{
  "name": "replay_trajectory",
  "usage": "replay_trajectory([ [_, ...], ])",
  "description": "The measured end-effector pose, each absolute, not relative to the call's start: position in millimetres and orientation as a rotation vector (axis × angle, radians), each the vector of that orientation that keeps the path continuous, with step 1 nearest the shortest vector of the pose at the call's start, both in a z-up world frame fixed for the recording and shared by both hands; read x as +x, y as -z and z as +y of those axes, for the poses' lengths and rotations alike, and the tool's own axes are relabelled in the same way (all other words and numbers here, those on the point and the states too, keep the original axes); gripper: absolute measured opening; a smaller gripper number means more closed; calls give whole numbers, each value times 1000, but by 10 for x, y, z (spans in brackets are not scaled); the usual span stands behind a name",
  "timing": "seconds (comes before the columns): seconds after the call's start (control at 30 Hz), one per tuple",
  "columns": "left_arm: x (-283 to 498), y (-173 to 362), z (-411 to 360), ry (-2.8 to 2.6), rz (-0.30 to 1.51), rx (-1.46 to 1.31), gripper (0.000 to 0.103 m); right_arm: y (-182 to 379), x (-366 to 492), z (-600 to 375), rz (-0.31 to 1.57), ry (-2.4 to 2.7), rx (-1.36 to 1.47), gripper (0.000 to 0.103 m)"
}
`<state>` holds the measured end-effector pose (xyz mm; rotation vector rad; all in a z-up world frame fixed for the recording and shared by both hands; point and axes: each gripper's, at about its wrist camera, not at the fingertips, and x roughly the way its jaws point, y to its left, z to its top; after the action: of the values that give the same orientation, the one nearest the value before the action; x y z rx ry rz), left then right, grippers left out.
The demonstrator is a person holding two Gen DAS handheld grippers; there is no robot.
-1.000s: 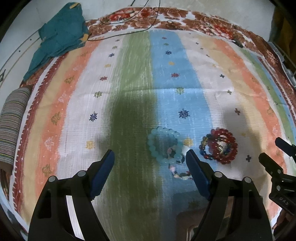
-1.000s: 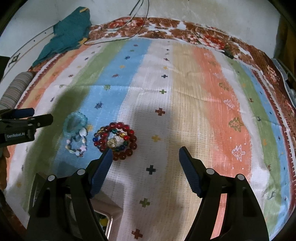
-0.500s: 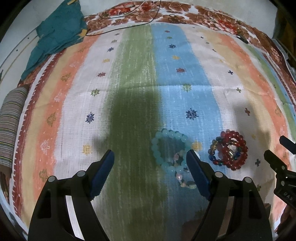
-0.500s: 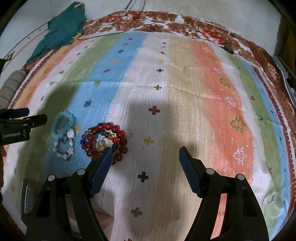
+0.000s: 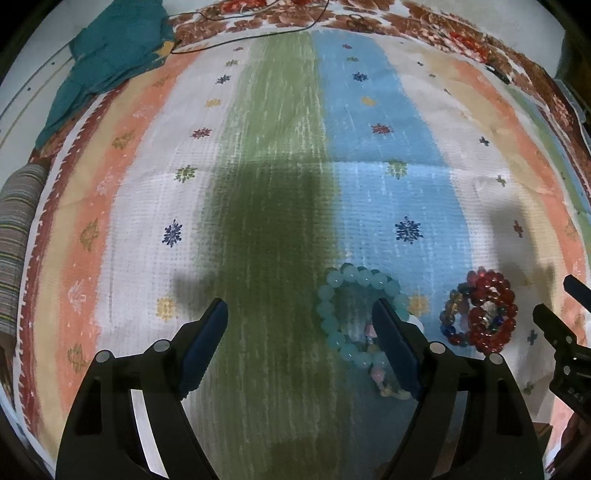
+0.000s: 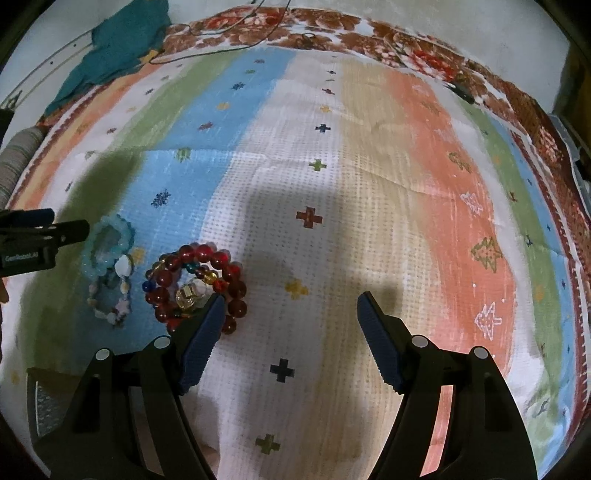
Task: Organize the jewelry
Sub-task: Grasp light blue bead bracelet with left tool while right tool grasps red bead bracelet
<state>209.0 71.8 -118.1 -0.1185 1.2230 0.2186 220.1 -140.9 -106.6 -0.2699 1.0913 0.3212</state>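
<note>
A pale blue bead bracelet [image 5: 351,295] lies on the striped cloth [image 5: 280,177], with a small pastel charm bracelet [image 5: 380,376] just below it. A red bead bracelet [image 5: 487,317] with a multicoloured bead bracelet [image 5: 452,321] lies to their right. My left gripper [image 5: 299,350] is open and empty, its right finger over the pale blue bracelet's right side. In the right wrist view the red bracelet [image 6: 195,284] lies by my right gripper's left finger; the pale blue bracelet [image 6: 107,247] is further left. My right gripper [image 6: 288,339] is open and empty.
A teal cloth [image 5: 107,62] lies at the far left corner, with a thin black cable [image 5: 258,33] along the far floral border. A striped roll [image 5: 14,236] sits off the cloth's left edge. A box edge [image 6: 44,402] shows at the lower left of the right wrist view.
Both grippers have moved back toward me, so the bracelets sit lower in both views. The left gripper's right finger now overlaps the pale blue bracelet. Nothing was grasped.
</note>
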Motion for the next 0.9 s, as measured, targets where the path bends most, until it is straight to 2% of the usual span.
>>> replay_trajectory([
  [0.67, 2217, 1496, 749, -223, 1282, -53, 84, 1377, 2349, -1329, 1161, -321, -244, 76],
  [0.9, 2190, 1528, 751, -204, 1268, -49, 80, 1441, 2361, -1264, 1150, -305, -269, 76],
])
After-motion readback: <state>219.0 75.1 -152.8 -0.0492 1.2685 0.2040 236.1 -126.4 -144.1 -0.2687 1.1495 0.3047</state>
